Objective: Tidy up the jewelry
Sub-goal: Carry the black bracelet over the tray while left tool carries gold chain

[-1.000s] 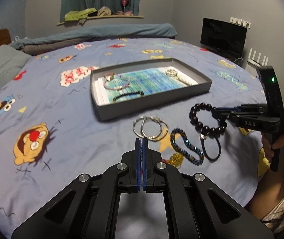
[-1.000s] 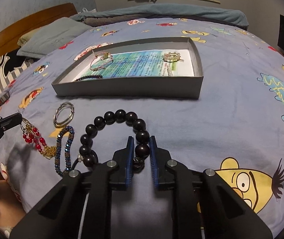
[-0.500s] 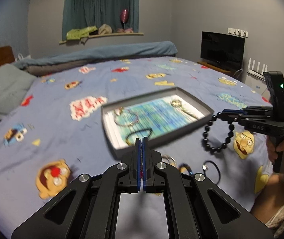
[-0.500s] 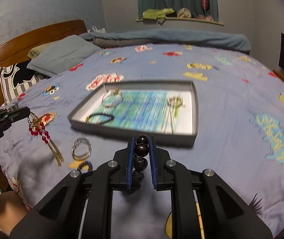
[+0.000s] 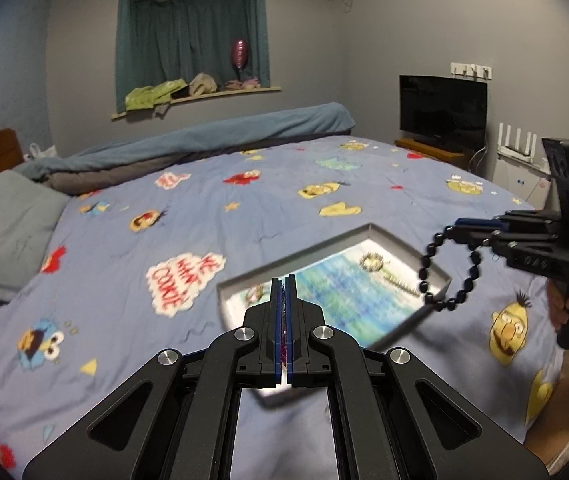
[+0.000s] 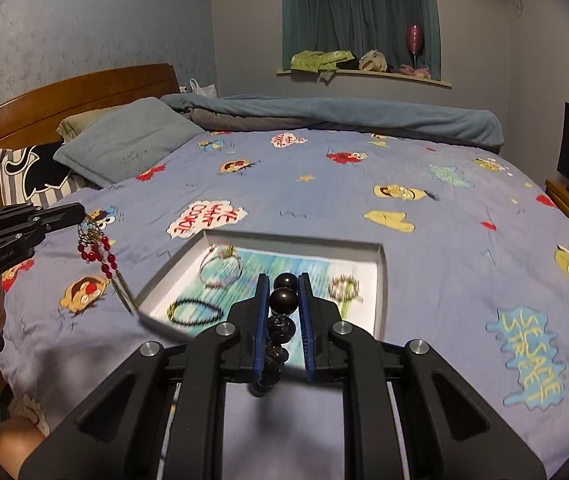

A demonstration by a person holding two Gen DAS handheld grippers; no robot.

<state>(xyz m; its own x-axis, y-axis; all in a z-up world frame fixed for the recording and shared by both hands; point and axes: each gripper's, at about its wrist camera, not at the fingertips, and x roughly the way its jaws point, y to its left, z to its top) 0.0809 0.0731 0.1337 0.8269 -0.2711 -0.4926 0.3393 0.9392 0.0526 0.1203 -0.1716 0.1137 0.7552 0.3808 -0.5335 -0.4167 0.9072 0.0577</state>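
Note:
My right gripper (image 6: 281, 284) is shut on a black bead bracelet (image 6: 283, 300), which hangs in a loop (image 5: 450, 268) above the near right corner of the grey tray (image 5: 400, 236). My left gripper (image 5: 283, 292) is shut on a red bead and gold tassel piece (image 6: 98, 254), held in the air left of the tray (image 6: 382, 280). Several bracelets lie in the tray on a blue-green sheet: a thin one (image 6: 220, 266), a dark beaded one (image 6: 194, 312) and a gold one (image 6: 344, 286).
The tray lies on a blue cartoon-print bedspread (image 6: 424, 232). A grey pillow (image 6: 124, 144) and wooden headboard (image 6: 64, 88) are at far left. A rolled duvet (image 6: 324, 114) lies along the far edge. A TV (image 5: 442, 110) stands at right.
Both grippers rose off the bed with their pieces and moved forward over the tray. The loose rings and blue bracelet on the bed have dropped out of view.

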